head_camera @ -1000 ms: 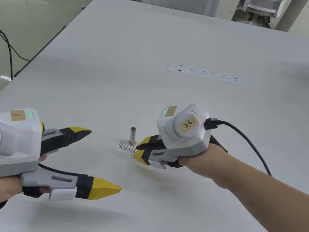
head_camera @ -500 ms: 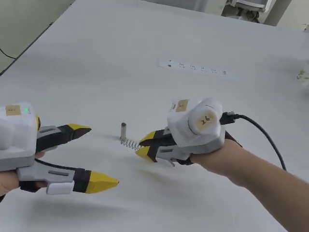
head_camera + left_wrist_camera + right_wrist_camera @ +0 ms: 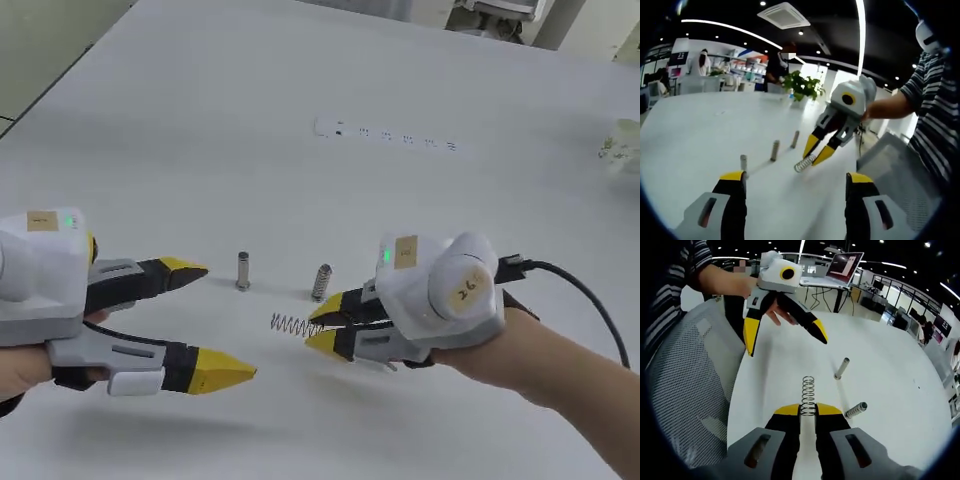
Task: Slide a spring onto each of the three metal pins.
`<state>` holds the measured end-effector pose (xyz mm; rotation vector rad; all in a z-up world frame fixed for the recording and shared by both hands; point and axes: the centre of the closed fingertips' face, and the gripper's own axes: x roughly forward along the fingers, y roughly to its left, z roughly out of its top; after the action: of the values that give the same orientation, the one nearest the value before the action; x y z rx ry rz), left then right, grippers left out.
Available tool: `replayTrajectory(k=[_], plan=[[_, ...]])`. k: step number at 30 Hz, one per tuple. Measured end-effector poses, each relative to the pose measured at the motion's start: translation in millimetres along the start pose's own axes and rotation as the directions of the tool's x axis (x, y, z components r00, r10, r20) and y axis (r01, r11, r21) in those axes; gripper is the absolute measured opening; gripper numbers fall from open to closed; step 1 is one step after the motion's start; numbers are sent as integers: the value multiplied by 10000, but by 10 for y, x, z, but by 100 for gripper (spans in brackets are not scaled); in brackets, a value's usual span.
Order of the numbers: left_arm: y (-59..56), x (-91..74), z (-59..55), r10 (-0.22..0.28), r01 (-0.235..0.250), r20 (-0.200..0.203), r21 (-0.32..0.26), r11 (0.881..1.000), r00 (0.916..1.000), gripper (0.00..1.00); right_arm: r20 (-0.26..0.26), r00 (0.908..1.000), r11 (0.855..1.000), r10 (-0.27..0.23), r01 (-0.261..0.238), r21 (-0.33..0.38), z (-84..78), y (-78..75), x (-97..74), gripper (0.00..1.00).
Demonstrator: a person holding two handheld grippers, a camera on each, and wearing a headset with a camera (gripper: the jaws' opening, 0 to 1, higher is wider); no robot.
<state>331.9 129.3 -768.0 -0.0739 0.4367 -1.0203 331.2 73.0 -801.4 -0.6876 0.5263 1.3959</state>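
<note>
Our right gripper [image 3: 318,328] pinches one end of the spring [image 3: 292,324], near the bare pin [image 3: 243,270]. Our left gripper [image 3: 225,320] gapes empty. We should aim the spring's free end squarely over that pin's top.

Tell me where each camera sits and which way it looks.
Head view: on the headset, looking down at the white table, left gripper and right gripper; a forearm shows.
Left gripper view: on the left gripper, facing the right gripper; a striped sleeve shows.
Right gripper view: on the right gripper, facing the left gripper; an arm shows.
Shared: both gripper views see the thin wire spring and grey metal pins.
</note>
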Motion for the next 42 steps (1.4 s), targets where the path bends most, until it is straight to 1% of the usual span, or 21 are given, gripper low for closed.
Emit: replayTrajectory(k=[2, 4, 5, 7, 11, 13, 14, 17, 21, 25, 30, 36, 38, 42], plan=[[-45, 30, -4, -178, 178, -23, 29, 9998, 9998, 74, 182, 9998, 9997, 64, -59, -249, 19, 33, -38, 8], [-90, 63, -17, -361, 362, -83, 80, 9993, 9993, 73, 204, 9998, 9993, 86, -79, -357, 20, 49, -65, 8], [-122, 80, -24, -489, 491, -121, 135, 9987, 9987, 71, 301, 9994, 9982, 147, -129, -584, 35, 68, -88, 8], [-153, 107, -32, -611, 614, -178, 186, 9979, 9980, 69, 454, 9987, 9970, 228, -193, -753, 58, 94, -128, 8], [-251, 183, -13, -1045, 1053, -215, 454, 9934, 9943, 61, 496, 9984, 9950, 259, -209, -979, 69, 112, -183, 8], [-301, 228, -17, -1277, 1300, -356, 722, 9889, 9912, 55, 515, 9983, 9949, 273, -221, -985, 68, 116, -204, 8], [-330, 254, -18, -1409, 1447, -452, 979, 9846, 9890, 52, 547, 9981, 9946, 281, -224, -1014, 68, 120, -218, 8], [-358, 313, 5, -1528, 1569, -422, 1229, 9799, 9874, 45, 640, 9974, 9945, 324, -257, -1018, 78, 133, -250, 8], [-387, 374, 65, -1771, 1787, -240, 1368, 9744, 9839, 35, 716, 9968, 9943, 350, -275, -1031, 99, 149, -281, 8], [-427, 418, 91, -2017, 2037, -283, 1552, 9667, 9790, 24, 794, 9961, 9940, 398, -314, -1046, 113, 162, -308, 8], [-479, 468, 121, -2260, 2271, -265, 1700, 9589, 9738, 17, 810, 9957, 9931, 455, -363, -1113, 117, 173, -325, 8], [-539, 507, 126, -2487, 2492, -253, 1804, 9515, 9682, 10, 890, 9950, 9929, 458, -356, -1134, 141, 167, -342, 8], [-537, 512, 121, -2481, 2490, -286, 1874, 9502, 9683, 7, 912, 9947, 9931, 465, -362, -1115, 142, 161, -350, 8], [-538, 512, 128, -2513, 2514, -255, 1924, 9486, 9676, 4, 925, 9946, 9930, 474, -369, -1121, 144, 163, -359, 8]])
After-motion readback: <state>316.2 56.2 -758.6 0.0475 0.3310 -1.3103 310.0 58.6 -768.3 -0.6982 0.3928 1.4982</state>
